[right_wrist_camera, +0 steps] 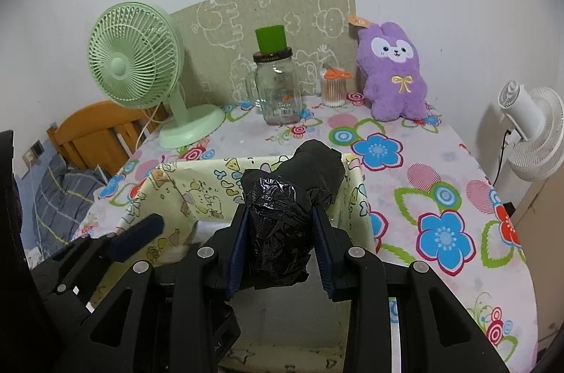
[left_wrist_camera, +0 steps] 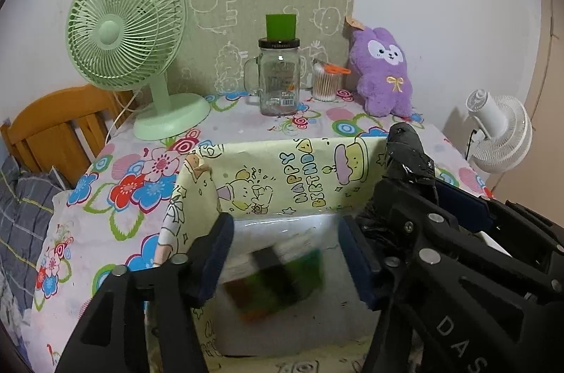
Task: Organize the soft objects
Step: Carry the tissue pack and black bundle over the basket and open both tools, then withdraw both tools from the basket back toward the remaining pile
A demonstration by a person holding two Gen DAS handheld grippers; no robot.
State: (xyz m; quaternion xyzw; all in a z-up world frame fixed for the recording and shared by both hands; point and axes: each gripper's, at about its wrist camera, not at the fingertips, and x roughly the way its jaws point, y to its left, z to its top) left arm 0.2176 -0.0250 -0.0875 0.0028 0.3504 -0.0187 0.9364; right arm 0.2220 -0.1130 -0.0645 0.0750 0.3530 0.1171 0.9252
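Left claw open above the pale yellow "Happy Birthday" cartoon-print fabric bin; pads clear of the blurred green-and-dark soft packet between them, which sits low inside the bin over its white floor. Packet too smeared to identify further.

Right claw clamped on a crumpled black plastic bag bundle; both blue pads pressing its sides, far end of the bundle sticking out past the fingertips over the bin's right part. Same bundle seen in the left wrist view at the bin's right wall, just beside the left claw's right finger.

Bin near edge of the counter, which carries a white cloth with blue, red and pink flowers.

Far side of counter, left to right:
- mint green desk fan, upright, on round base
- clear glass mason jar mug with black lid, green plastic cup standing on the lid
- small clear tub of cotton swabs with an orange item on top
- purple plush bunny with yellow bow, upright, leaning against the wall

Olive cardboard sheet with white doodles propped against the wall behind jar and swabs.

Off counter: wooden headboard and grey plaid bedding on left, white round fan on right.
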